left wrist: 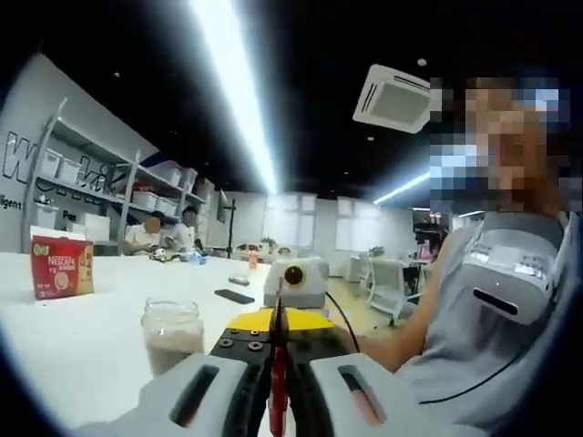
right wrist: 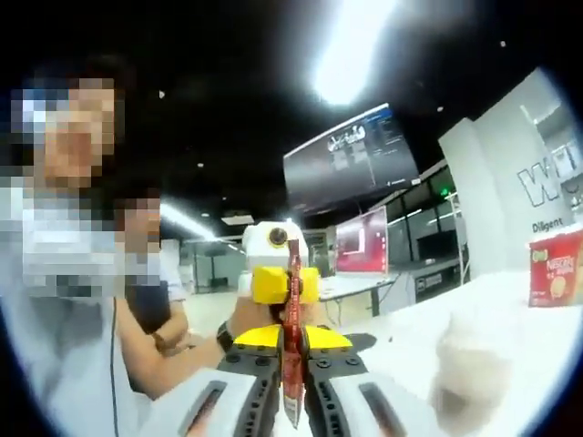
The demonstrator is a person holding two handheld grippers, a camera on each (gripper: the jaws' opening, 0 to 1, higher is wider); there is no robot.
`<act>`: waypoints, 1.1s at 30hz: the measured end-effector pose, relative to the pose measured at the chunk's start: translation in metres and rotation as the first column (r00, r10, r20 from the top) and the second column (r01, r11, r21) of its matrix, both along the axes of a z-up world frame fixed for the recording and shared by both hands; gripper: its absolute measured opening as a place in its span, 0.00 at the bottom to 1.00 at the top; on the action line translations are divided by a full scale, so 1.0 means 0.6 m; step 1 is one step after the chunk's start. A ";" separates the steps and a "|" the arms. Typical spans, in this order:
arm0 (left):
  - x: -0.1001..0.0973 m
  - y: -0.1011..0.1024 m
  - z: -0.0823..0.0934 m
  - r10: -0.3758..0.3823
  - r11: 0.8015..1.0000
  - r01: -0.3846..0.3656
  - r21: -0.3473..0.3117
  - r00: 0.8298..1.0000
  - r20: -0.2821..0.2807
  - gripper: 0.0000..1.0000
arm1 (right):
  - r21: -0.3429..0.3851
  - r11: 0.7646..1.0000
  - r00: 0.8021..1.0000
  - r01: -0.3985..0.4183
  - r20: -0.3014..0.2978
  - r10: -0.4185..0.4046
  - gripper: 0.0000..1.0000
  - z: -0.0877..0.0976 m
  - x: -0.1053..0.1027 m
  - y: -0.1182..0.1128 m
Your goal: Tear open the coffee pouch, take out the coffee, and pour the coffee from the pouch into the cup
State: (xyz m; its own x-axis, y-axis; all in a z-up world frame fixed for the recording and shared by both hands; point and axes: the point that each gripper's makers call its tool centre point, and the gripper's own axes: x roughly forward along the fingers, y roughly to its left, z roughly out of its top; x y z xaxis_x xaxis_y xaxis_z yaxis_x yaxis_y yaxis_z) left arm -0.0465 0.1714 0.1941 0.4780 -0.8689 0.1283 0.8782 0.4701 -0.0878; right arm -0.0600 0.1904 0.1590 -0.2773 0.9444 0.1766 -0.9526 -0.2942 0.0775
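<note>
Between both sets of fingers, a red coffee pouch held edge-on and not yet seen torn.

Left gripper [left wrist: 278, 401] has its fingers closed on the thin red coffee pouch [left wrist: 278, 373], and the right gripper [right wrist: 291, 401] clamps the same pouch [right wrist: 292, 328] from the opposite side, each showing yellow-and-white in the other's view. No tear or spilled powder is visible, so by my reading the tearing is under way or about to start, with pouring still to do. The cup [left wrist: 171, 335], a glass jar holding pale liquid, stands on the white tabletop [left wrist: 64, 355] just beside the left gripper. A red Nescafé box [left wrist: 61, 267] sits farther back. Beyond: a person in a grey shirt [left wrist: 474, 328], shelving with bins [left wrist: 146, 196], seated people [left wrist: 168, 232], a ceiling light strip [left wrist: 237, 91], and a hanging screen [right wrist: 351, 155].
</note>
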 end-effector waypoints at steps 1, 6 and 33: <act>0.001 0.002 0.006 0.012 1.000 -0.012 -0.005 1.000 0.017 0.04 | 0.039 0.999 1.000 -0.002 -0.011 0.002 0.09 0.009 0.001 -0.001; -0.004 0.009 0.040 0.027 0.996 -0.022 -0.090 0.998 0.055 0.04 | 0.065 0.997 0.993 -0.052 -0.106 0.059 0.19 -0.002 0.002 -0.002; 0.017 0.042 0.055 0.136 0.980 -0.128 -0.155 0.990 0.044 0.03 | 0.188 0.981 0.974 -0.043 -0.209 0.082 0.11 0.007 -0.008 -0.011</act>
State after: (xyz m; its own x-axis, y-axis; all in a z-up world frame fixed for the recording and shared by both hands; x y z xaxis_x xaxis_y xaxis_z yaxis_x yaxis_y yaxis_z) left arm -0.0363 0.1966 0.2269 0.5756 -0.7673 0.2827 0.8149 0.5669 -0.1208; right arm -0.0645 0.1838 0.1634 -0.2714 0.8731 0.4050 -0.8985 -0.3807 0.2186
